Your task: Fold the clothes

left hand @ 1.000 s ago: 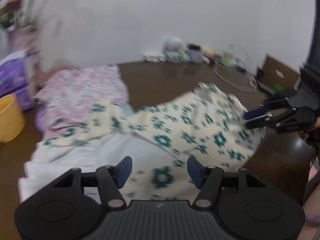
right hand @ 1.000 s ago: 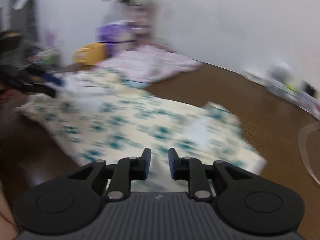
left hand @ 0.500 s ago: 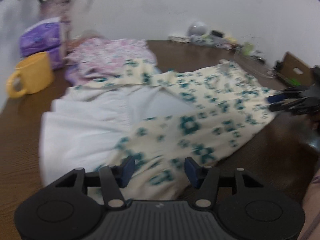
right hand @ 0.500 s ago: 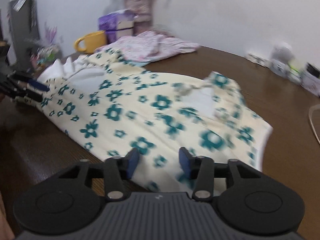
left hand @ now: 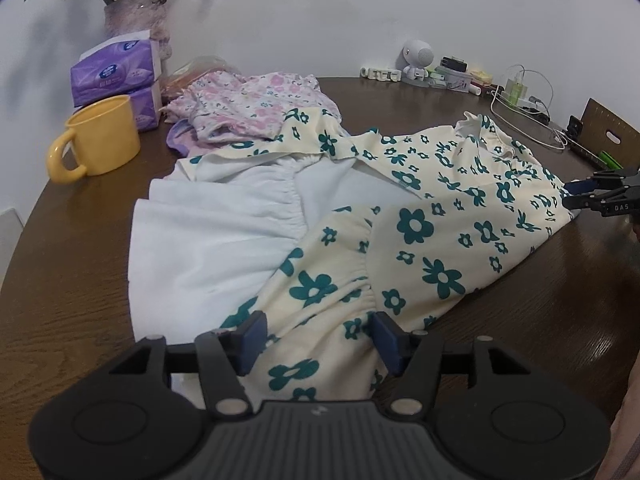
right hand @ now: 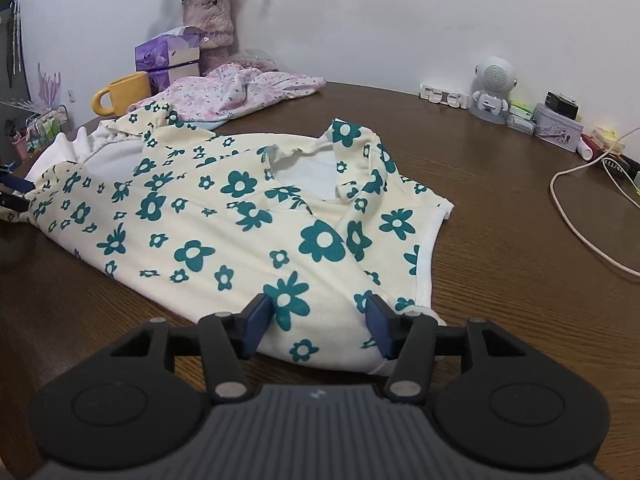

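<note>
A cream garment with teal flowers (left hand: 436, 236) and a white lining (left hand: 224, 232) lies spread on the brown wooden table (left hand: 552, 308). My left gripper (left hand: 318, 338) is open at the garment's near hem, with fabric lying between its blue pads (left hand: 252, 334). In the right wrist view the same garment (right hand: 224, 224) shows its neckline end. My right gripper (right hand: 318, 326) is open over that end's near corner. Each gripper appears small at the other view's edge: the right gripper (left hand: 596, 196) and the left gripper (right hand: 12, 196).
A pile of pink floral clothes (left hand: 256, 108) lies behind the garment. A yellow mug (left hand: 98, 144), purple tissue packs (left hand: 116, 72) and a flower vase (left hand: 136, 16) stand at the back left. A white speaker figure (right hand: 494, 88), small boxes and a white cable (right hand: 580, 224) sit on the right.
The garment has come down and now lies flat. My right gripper's jaws went from nearly together to wide apart. Both grippers have lowered to the garment's two ends.
</note>
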Tool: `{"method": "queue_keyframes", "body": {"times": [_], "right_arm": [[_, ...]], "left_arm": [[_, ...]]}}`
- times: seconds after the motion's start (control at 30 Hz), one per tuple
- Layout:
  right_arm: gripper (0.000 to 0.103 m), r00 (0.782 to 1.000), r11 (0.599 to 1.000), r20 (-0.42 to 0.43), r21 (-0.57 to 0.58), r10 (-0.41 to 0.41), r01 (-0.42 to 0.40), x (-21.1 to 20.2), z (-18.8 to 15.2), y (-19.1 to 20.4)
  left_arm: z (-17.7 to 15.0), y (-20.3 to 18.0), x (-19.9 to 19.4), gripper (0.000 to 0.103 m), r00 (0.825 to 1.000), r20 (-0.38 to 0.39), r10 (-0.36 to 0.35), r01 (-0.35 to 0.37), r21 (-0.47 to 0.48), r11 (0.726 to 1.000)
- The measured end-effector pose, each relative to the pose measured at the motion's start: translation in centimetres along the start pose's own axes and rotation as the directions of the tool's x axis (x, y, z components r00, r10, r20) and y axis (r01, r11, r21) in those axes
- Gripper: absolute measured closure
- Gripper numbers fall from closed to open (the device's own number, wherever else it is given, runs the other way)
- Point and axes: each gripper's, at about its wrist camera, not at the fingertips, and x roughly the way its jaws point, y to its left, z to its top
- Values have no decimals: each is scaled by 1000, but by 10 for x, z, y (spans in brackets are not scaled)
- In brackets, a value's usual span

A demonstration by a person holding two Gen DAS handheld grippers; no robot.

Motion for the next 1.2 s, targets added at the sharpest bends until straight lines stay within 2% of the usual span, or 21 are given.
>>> {"method": "queue_keyframes", "body": {"times": [0.2,0.33,0.43,0.5,0.57,0.63,0.77,0.8,0.83,0.87,0.97,1.0,1.03,1.1,1.13,1.17,1.2], "right_arm": [[49,1000,1000,7,15,-6,6,0,-2,1],[48,1000,1000,5,15,-7,7,0,-1,2],[48,1000,1000,0,13,-9,9,0,0,2],[48,1000,1000,-3,12,-12,12,1,0,3],[48,1000,1000,-5,10,-15,15,1,1,4],[48,1000,1000,-7,9,-16,16,1,1,4],[48,1000,1000,-15,6,-16,17,1,2,4],[48,1000,1000,-19,7,-18,18,2,3,4],[48,1000,1000,-22,5,-21,21,2,3,5],[48,999,1000,-25,2,-25,25,2,4,6],[48,999,1000,-25,4,-29,29,2,4,6],[48,999,1000,-24,7,-29,29,2,4,6],[47,999,1000,-23,10,-29,29,2,4,6],[47,999,999,-26,8,-35,35,2,4,7],[46,999,999,-29,7,-33,34,2,5,8],[46,999,999,-33,7,-31,31,1,6,8],[46,999,1000,-40,5,-30,30,1,7,8]], "left_arm": [[-3,3,-9,46,1000,1,-10,10,-8,1000],[-7,0,-19,37,1000,-13,-9,9,53,999],[-9,-5,-18,38,999,-42,27,-22,108,994],[-6,-6,-12,48,996,-70,54,-44,131,990],[-3,-3,-10,64,994,-88,60,-47,142,989],[-2,5,-10,72,991,-98,89,-74,145,987],[0,21,-11,73,982,-117,148,-130,150,980],[1,25,-11,76,979,-121,162,-143,152,978],[1,29,-11,86,976,-126,177,-157,154,976],[2,34,-11,91,973,-131,192,-171,156,973],[1,42,-14,91,976,-127,174,-158,126,979],[2,43,-14,90,976,-131,176,-161,116,980],[4,44,-14,84,975,-136,177,-164,107,981],[8,45,-15,62,969,-143,202,-187,111,976],[11,44,-16,41,963,-146,226,-208,126,970],[13,44,-17,31,957,-148,249,-229,140,963],[17,43,-19,28,953,-144,268,-245,156,957]]}}
